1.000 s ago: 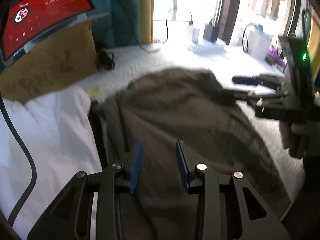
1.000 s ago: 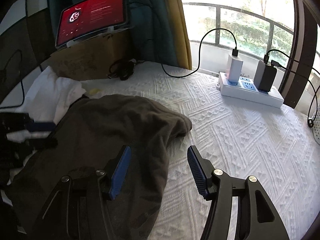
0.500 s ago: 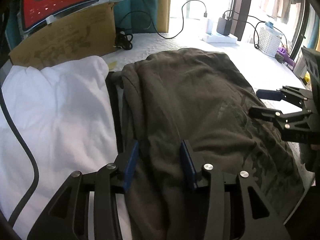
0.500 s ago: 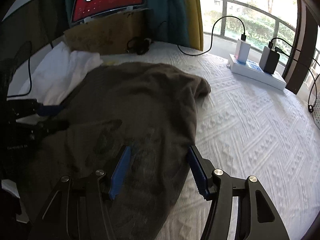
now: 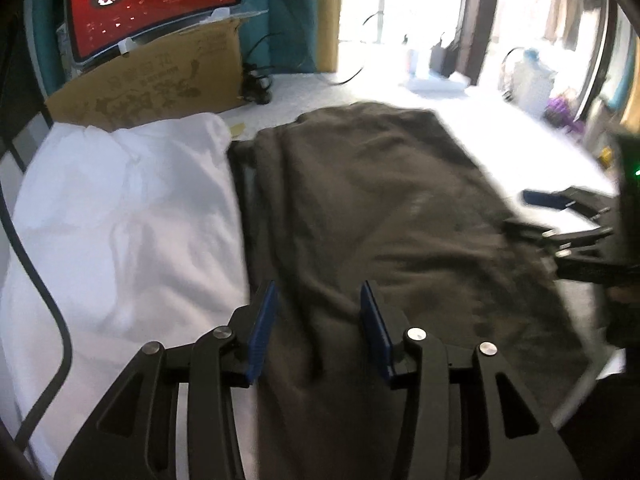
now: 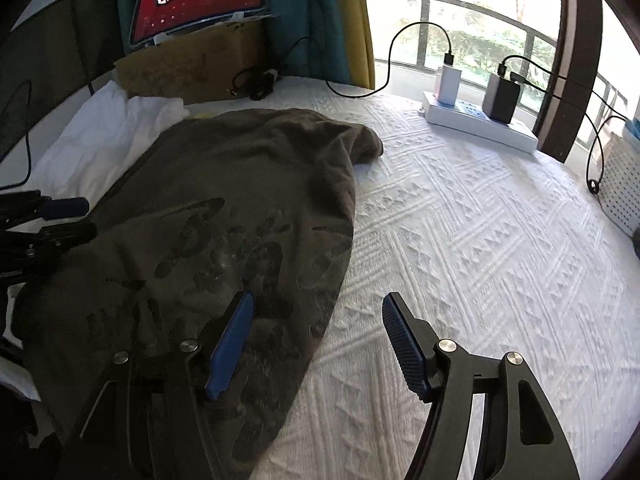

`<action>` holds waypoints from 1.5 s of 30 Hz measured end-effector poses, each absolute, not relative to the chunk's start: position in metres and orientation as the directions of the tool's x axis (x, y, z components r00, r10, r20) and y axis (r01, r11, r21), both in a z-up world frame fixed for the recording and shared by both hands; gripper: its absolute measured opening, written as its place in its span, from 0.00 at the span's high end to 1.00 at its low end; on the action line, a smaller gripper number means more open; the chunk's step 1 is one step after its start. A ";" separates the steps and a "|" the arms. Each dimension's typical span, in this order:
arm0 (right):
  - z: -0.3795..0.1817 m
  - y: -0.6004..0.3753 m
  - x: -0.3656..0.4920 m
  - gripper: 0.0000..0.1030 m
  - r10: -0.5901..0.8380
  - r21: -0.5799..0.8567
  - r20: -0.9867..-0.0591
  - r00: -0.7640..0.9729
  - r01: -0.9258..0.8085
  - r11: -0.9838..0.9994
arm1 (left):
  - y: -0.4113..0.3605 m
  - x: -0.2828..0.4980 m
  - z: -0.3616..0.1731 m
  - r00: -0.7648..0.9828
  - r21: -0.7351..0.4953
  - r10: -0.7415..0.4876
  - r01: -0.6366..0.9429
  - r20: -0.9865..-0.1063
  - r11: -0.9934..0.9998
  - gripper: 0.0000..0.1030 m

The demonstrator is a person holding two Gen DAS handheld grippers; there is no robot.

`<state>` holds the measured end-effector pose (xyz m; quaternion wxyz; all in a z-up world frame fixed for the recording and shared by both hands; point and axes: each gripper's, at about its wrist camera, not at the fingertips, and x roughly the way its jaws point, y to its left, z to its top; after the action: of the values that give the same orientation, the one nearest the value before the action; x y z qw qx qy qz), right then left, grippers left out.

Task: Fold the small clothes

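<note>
Both tongs stand open and hold nothing: our left tongs (image 5: pixel 316 330) hover with their blue pads parted over the near left part of the dark brown shirt (image 6: pixel 240 216), and our right tongs (image 6: pixel 316 340), whose jaws have just been opening wider with only cloth and bedspread beneath the gap, straddle the shirt's right edge, one pad over the printed cloth and the other over the bare white bedspread (image 6: pixel 460 240). That shirt lies spread ahead of both tongs on the bed, its faded print facing up and a rumpled sleeve or corner bunched at the far right end. To the left of our left tongs, just beside the shirt, sits a white garment (image 5: pixel 120 220), and beyond it a cardboard box (image 5: pixel 160 84) with a red-screened tablet (image 5: pixel 148 4) propped on top. Well ahead of our right tongs a power strip (image 6: pixel 480 126) with chargers rests near the window. We judge this to be the start of a fold, with the shirt laid out but not yet gripped. Next we would need to lower each pair onto an edge, pinch a single layer cleanly, then lift and carry it across without dragging the whole shirt along.
</note>
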<state>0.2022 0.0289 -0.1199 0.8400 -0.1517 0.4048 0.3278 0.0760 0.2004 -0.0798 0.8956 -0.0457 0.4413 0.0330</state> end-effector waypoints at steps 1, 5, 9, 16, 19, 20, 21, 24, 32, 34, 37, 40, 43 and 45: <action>-0.118 0.028 0.199 0.33 0.437 0.020 -0.777 0.453 -0.677 0.736 | 0.198 0.074 -0.078 0.611 -0.070 0.004 -0.097 -0.791 0.993 0.57; -0.106 0.026 0.183 0.33 0.467 0.020 -0.758 0.455 -0.700 0.714 | 0.182 0.062 -0.080 0.604 -0.080 -0.016 -0.078 -0.797 0.994 0.57; -0.105 0.031 0.164 0.33 0.482 0.026 -0.757 0.441 -0.716 0.697 | 0.180 0.053 -0.094 0.569 -0.131 -0.050 -0.102 -0.821 0.986 0.57; -0.121 0.030 0.133 0.33 0.461 0.009 -0.781 0.421 -0.730 0.683 | 0.177 0.037 -0.099 0.572 -0.112 -0.012 -0.140 -0.820 0.984 0.57; -0.127 0.020 0.128 0.33 0.446 0.011 -0.790 0.421 -0.717 0.697 | 0.176 0.034 -0.101 0.576 -0.107 0.002 -0.156 -0.817 0.982 0.57; -0.127 0.016 0.127 0.33 0.445 0.014 -0.791 0.421 -0.714 0.700 | 0.175 0.033 -0.100 0.577 -0.104 0.008 -0.161 -0.817 0.981 0.57; -0.127 0.011 0.125 0.33 0.446 0.023 -0.791 0.419 -0.708 0.705 | 0.175 0.032 -0.098 0.578 -0.105 0.011 -0.166 -0.816 0.980 0.57; -0.123 -0.003 0.120 0.33 0.442 0.029 -0.786 0.432 -0.689 0.724 | 0.168 0.027 -0.084 0.607 -0.125 -0.007 -0.152 -0.795 0.980 0.57; -0.110 -0.045 0.114 0.33 0.434 0.048 -0.761 0.481 -0.627 0.778 | 0.134 0.030 -0.065 0.636 -0.114 -0.044 -0.069 -0.771 0.991 0.57; -0.107 -0.053 0.113 0.33 0.434 0.053 -0.756 0.489 -0.616 0.786 | 0.126 0.032 -0.064 0.637 -0.115 -0.058 -0.049 -0.768 0.992 0.56; -0.104 -0.067 0.111 0.33 0.432 0.056 -0.747 0.505 -0.600 0.798 | 0.112 0.034 -0.061 0.643 -0.115 -0.073 -0.023 -0.763 0.993 0.45; -0.099 -0.081 0.110 0.33 0.429 0.060 -0.734 0.526 -0.579 0.813 | 0.098 0.034 -0.054 0.662 -0.124 -0.096 0.005 -0.743 0.992 0.42; -0.093 -0.094 0.108 0.33 0.423 0.061 -0.723 0.547 -0.559 0.827 | 0.081 0.034 -0.045 0.680 -0.126 -0.123 0.045 -0.723 0.991 0.35; -0.089 -0.102 0.108 0.33 0.417 0.059 -0.716 0.560 -0.546 0.835 | 0.070 0.035 -0.039 0.692 -0.122 -0.136 0.070 -0.709 0.990 0.33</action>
<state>0.1078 -0.1016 -0.0891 0.8791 -0.0851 0.3806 0.2739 0.0349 0.0700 -0.0393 0.9189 -0.0429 0.3882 -0.0560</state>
